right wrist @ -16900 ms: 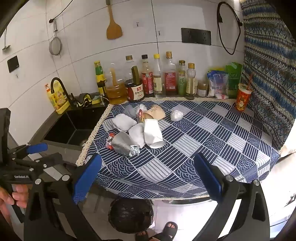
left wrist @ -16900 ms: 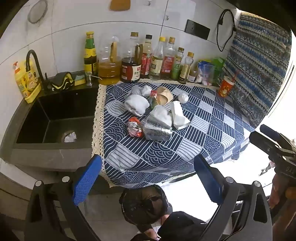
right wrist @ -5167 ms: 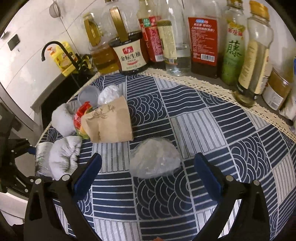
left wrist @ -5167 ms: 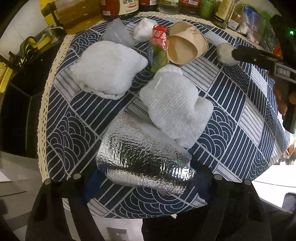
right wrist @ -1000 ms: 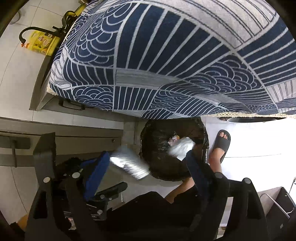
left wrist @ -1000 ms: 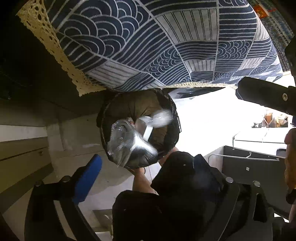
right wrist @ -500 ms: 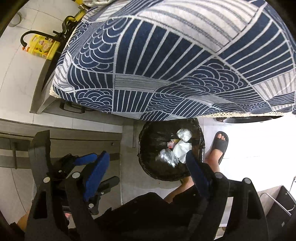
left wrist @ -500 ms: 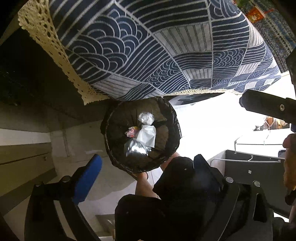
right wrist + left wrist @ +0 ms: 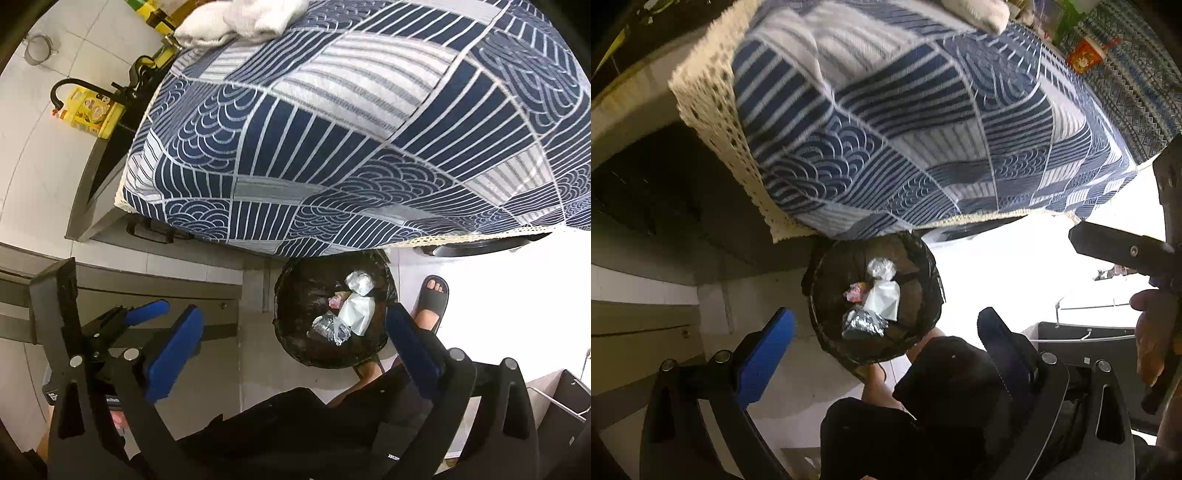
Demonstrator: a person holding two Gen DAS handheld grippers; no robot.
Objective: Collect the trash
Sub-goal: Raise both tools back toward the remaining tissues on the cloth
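A round bin lined with a black bag stands on the floor under the table's edge. In it lie a crumpled silver foil bag, a white paper cup, a clear plastic wad and a red wrapper. My left gripper hangs open above the bin, holding nothing. My right gripper is also above it; its jaws are opening with nothing between them. Each gripper shows at the edge of the other's view.
The blue patterned tablecloth with a lace hem overhangs the bin. A white cloth lies on the table. A sandalled foot stands beside the bin. The sink with its black tap is at the left.
The foil bag and the plastic wad, falling a second ago, now lie in the bin. Both grippers have risen, so more of the table shows. The right jaws have widened.
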